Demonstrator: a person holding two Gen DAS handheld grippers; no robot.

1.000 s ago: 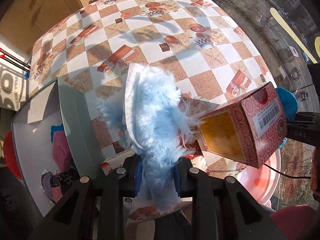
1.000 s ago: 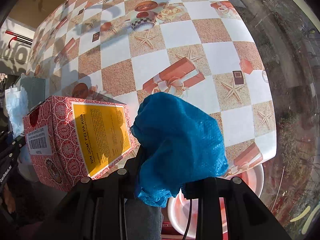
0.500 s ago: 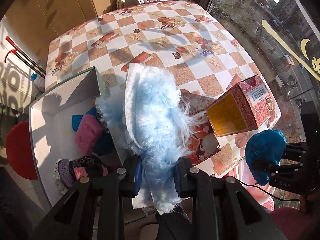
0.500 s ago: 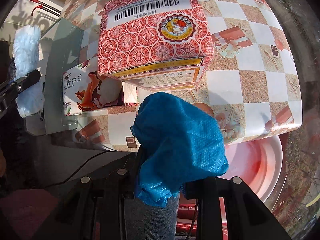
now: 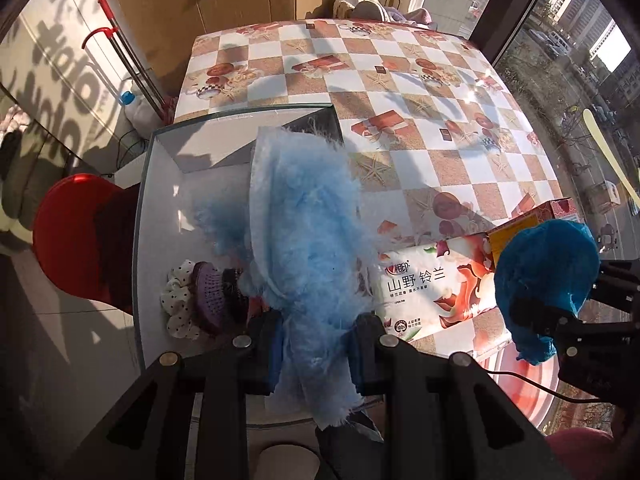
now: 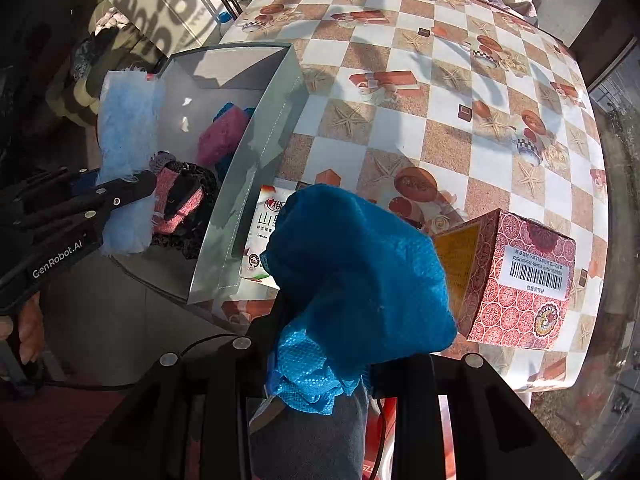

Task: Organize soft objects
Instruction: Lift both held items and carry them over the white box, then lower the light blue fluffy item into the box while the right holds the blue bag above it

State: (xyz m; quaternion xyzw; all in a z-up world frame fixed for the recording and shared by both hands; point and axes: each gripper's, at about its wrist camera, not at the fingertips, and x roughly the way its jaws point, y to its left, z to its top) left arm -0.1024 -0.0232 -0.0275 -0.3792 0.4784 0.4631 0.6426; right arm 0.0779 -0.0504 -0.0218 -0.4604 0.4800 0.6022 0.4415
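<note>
While the left gripper [image 5: 316,344] clamps a fluffy light-blue duster [image 5: 304,224] between its pads, the right gripper [image 6: 320,356] pinches a dark-blue cloth [image 6: 360,280] just as tightly. The duster hangs above a grey bin [image 5: 160,184] at the table's near left corner. In the bin lie a pink sponge [image 6: 222,136], a purple brush [image 5: 212,292] and a dotted scrunchie [image 5: 176,304]. The cloth hangs over the table's near edge, just right of the bin wall. Below it on the table [image 5: 400,80] a tissue pack [image 5: 424,288] lies beside the bin, and a red patterned box [image 6: 520,284] stands to the pack's right. A red stool [image 5: 68,236] sits left of the bin on the floor. In the right view a hand [image 6: 24,328] grips the left gripper's handle.
</note>
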